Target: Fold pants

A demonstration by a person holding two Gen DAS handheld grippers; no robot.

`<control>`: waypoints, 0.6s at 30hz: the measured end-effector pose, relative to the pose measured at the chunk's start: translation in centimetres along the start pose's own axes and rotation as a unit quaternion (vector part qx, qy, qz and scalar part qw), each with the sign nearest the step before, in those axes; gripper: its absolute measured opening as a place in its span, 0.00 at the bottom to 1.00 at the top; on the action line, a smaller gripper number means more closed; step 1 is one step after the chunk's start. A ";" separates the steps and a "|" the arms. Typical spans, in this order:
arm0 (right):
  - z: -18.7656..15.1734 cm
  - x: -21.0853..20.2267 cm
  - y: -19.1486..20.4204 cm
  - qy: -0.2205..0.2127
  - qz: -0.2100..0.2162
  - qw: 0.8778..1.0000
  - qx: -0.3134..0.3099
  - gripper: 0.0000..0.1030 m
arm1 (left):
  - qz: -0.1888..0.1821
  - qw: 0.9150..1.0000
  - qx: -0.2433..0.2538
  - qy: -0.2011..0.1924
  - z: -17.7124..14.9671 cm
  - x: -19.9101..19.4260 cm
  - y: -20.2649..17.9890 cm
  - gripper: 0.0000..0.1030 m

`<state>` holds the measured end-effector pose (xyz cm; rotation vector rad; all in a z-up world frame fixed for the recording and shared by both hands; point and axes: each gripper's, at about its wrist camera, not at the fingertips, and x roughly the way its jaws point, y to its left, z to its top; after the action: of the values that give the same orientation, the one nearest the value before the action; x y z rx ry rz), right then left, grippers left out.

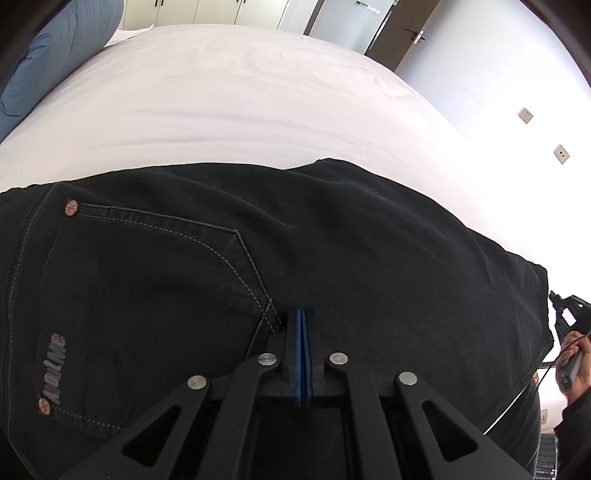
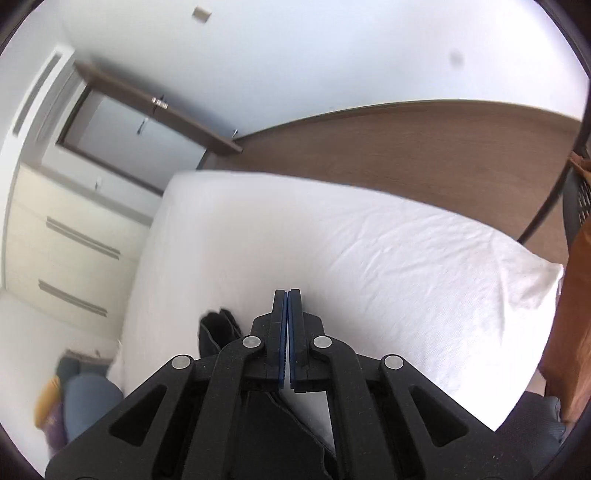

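Observation:
Black pants lie spread on the white bed, back pocket and its "Anytime" label at the left. My left gripper is shut, blue pads together. Its tips rest on the pants just right of the pocket's corner, and no cloth shows between the pads. At the pants' right end a hand holds my right gripper just off the fabric. In the right wrist view that gripper is shut over the white sheet with nothing between its pads. Black pants fabric shows left of and beneath it.
A blue cloth lies at the bed's far left. White wardrobe doors and a door stand beyond the bed. A wooden headboard, white drawers and an orange object also show.

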<state>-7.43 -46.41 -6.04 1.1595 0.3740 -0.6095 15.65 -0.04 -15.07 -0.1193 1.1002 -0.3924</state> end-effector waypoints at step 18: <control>-7.1 15.7 9.3 0.215 0.014 0.962 -0.170 0.00 | 0.041 0.998 0.049 -0.013 1.8 2.4 -5.3 0.47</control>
<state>10.87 -41.27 -10.71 0.9553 0.7992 -0.2467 16.80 -5.99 -14.74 0.0064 1.0543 -0.3701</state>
